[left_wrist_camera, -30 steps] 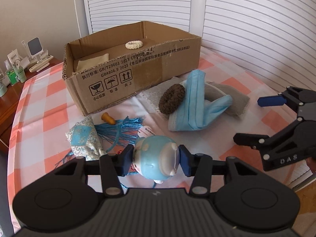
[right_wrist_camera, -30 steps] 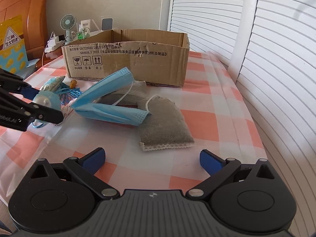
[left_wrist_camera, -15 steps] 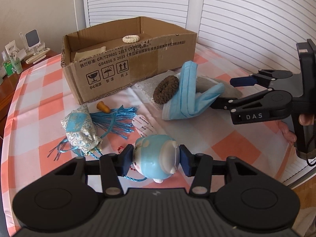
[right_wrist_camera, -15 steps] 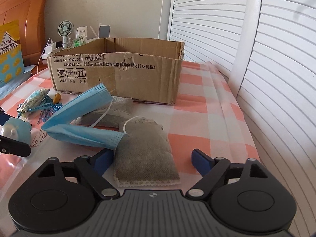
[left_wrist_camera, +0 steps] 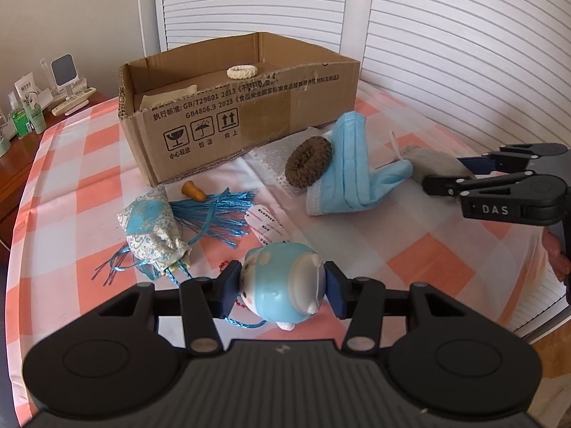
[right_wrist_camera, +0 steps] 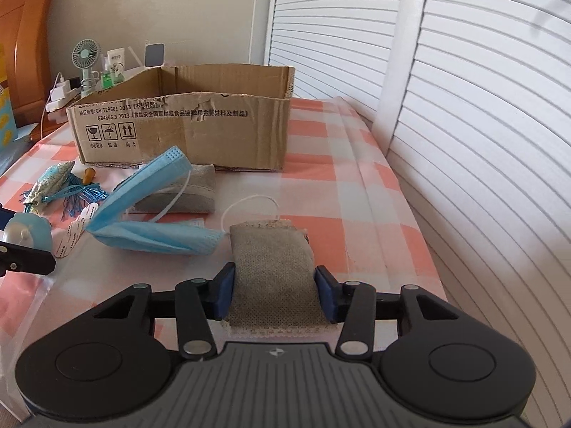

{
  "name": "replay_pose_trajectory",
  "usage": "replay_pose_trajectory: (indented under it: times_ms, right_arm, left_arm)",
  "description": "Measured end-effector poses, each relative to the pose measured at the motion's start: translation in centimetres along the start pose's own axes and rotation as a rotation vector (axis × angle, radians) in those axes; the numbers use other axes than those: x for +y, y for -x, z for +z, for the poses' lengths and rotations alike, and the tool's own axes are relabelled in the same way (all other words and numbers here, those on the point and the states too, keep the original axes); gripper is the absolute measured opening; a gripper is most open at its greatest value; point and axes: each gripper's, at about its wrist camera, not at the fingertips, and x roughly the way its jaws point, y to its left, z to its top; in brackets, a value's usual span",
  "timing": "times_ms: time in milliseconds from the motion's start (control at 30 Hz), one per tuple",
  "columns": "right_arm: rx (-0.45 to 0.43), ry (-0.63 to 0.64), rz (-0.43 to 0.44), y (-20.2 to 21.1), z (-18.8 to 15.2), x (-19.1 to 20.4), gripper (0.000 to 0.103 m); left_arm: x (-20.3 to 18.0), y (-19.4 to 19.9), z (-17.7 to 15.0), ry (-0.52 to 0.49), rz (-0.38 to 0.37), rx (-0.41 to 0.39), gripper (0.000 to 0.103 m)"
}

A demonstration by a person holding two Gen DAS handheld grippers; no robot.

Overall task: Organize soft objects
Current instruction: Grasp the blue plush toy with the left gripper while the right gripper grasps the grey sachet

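My left gripper (left_wrist_camera: 282, 287) is shut on a light blue round toy (left_wrist_camera: 280, 287) and holds it just above the checked tablecloth. My right gripper (right_wrist_camera: 274, 290) is closed on a grey mesh sachet (right_wrist_camera: 273, 267) that lies on the cloth; both pads press its sides. A blue face mask (right_wrist_camera: 153, 221) lies left of the sachet, also in the left wrist view (left_wrist_camera: 351, 171), with a brown scrunchie (left_wrist_camera: 308, 166) against it. A cardboard box (left_wrist_camera: 235, 107) behind holds a cream ring (left_wrist_camera: 242, 71) and a beige pad.
A patterned pouch (left_wrist_camera: 151, 228) with blue tassels (left_wrist_camera: 217, 214), an orange teat (left_wrist_camera: 192, 190) and a printed label (left_wrist_camera: 266, 226) lie left of the mask. A second grey sachet (right_wrist_camera: 185, 196) sits by the box. Bottles and a fan (right_wrist_camera: 85, 60) stand on the side table. Shutters lie right.
My right gripper has moved forward over the grey sachet and closed on it. My left gripper keeps hold of the blue toy and has risen slightly.
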Motion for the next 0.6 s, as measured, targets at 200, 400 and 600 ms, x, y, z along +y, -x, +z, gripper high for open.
replay_pose_trajectory:
  times_ms: [200, 400, 600]
  right_arm:
    - [0.038, -0.027, 0.01, 2.6, -1.8, 0.0, 0.054]
    - [0.02, -0.004, 0.011, 2.8, -1.9, 0.4, 0.068]
    - [0.023, -0.009, 0.027, 1.8, -1.7, 0.1, 0.075]
  left_arm:
    - [0.0, 0.0, -0.2, 0.002, 0.007, -0.005, 0.051]
    - [-0.1, 0.1, -0.4, -0.002, 0.03, -0.01, 0.068]
    - [0.0, -0.2, -0.7, 0.01, 0.022, -0.001, 0.068]
